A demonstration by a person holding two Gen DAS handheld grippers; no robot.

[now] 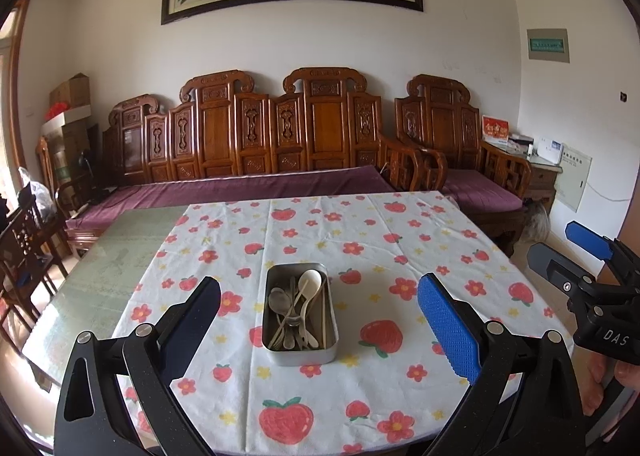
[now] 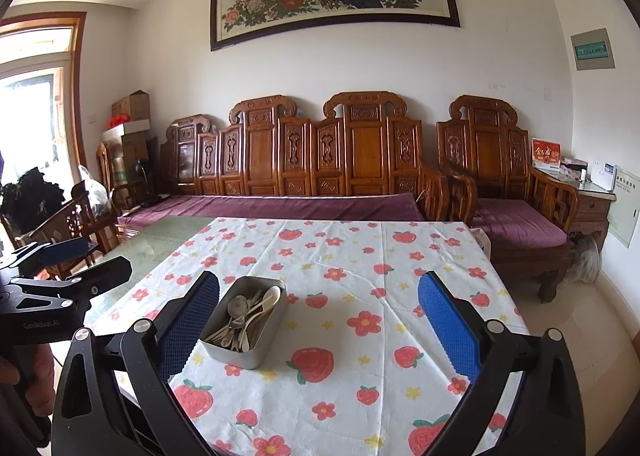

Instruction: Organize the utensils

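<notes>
Tin (image 1: 300,336) of utensils (image 1: 298,314) sitting mid-cloth (image 1: 360,396). Contents: light, stiff, slippery metal spoons, chopsticks, one plastic spoon (image 1: 311,290); probably best pinched at handles. Left gripper (image 1: 320,330) and right gripper (image 2: 320,326) both hovering released, empty.

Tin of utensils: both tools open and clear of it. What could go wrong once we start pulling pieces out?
1. The utensils lie tangled in the tin; lifting one, say the white spoon, may drag others out.
2. The tin sits on a loose, creased cloth; a snagged pull could slide the tin or bunch the cloth.
3. Left tool and right tool both face the same small tin, so they could collide.
</notes>
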